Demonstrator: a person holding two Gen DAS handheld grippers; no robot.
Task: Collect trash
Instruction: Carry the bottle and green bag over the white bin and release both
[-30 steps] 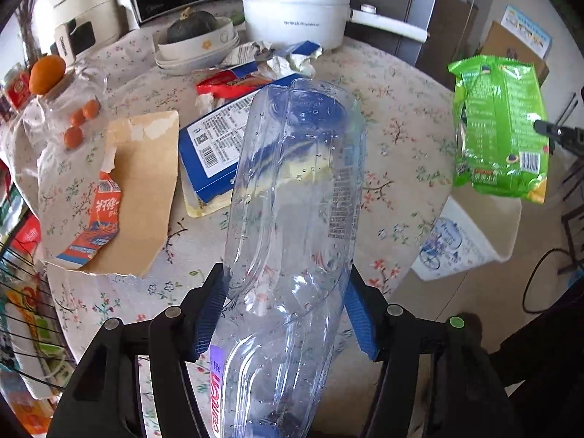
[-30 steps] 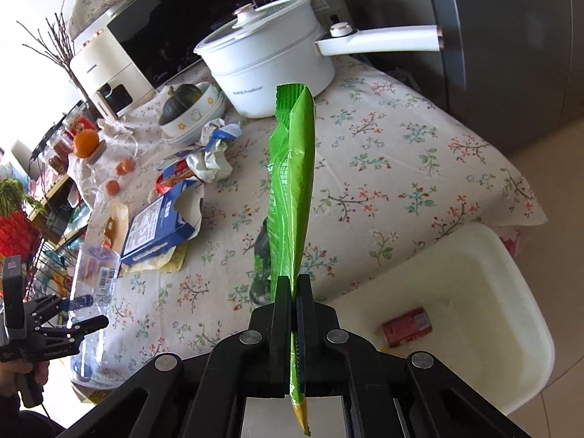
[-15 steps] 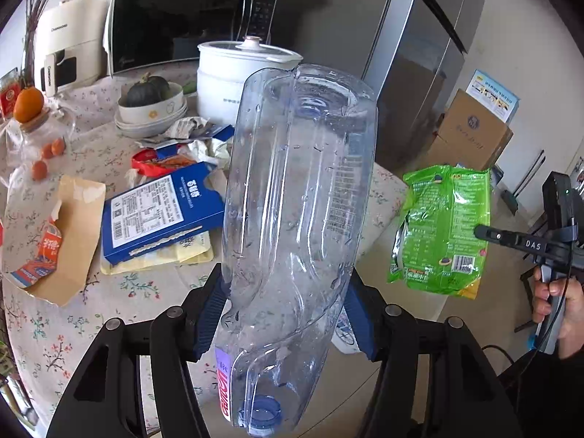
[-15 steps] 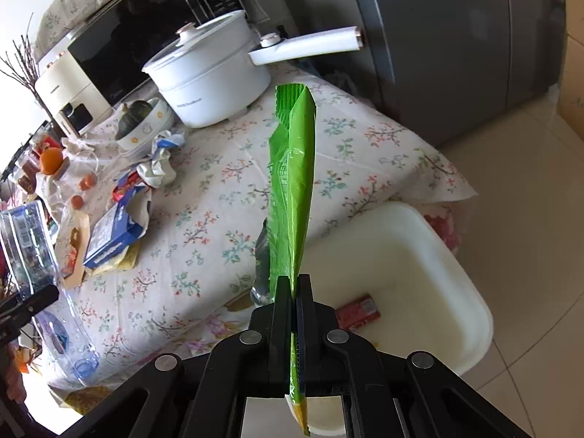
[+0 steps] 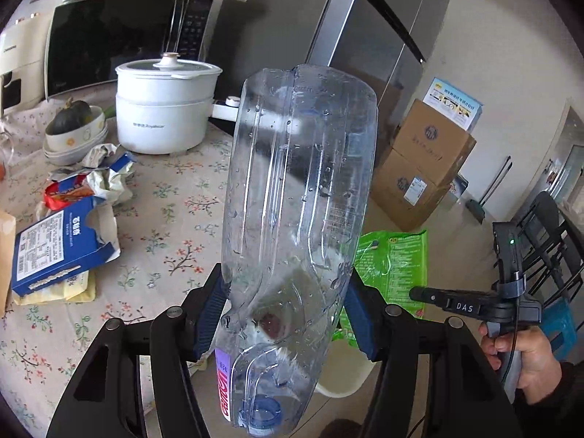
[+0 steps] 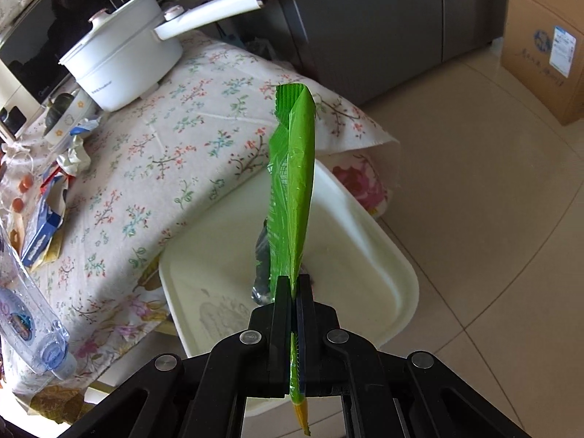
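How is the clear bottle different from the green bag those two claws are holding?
The plastic bottle is clear, rigid and bulky, while the green bag is opaque, flat and limp. The left gripper stands wide around the bottle; the right gripper pinches the bag's edge fully shut. Both are empty trash held off the table, near the white bin.

1. A grey fridge (image 6: 365, 18) stands beside the table (image 6: 204, 116), which wears a floral cloth.
2. Pale floor tiles (image 6: 492, 219) catch daylight.
3. Cardboard boxes (image 5: 423, 168) are stacked against the light wall (image 5: 511, 54).
4. Possibly dark chairs (image 5: 554, 233) at far right.
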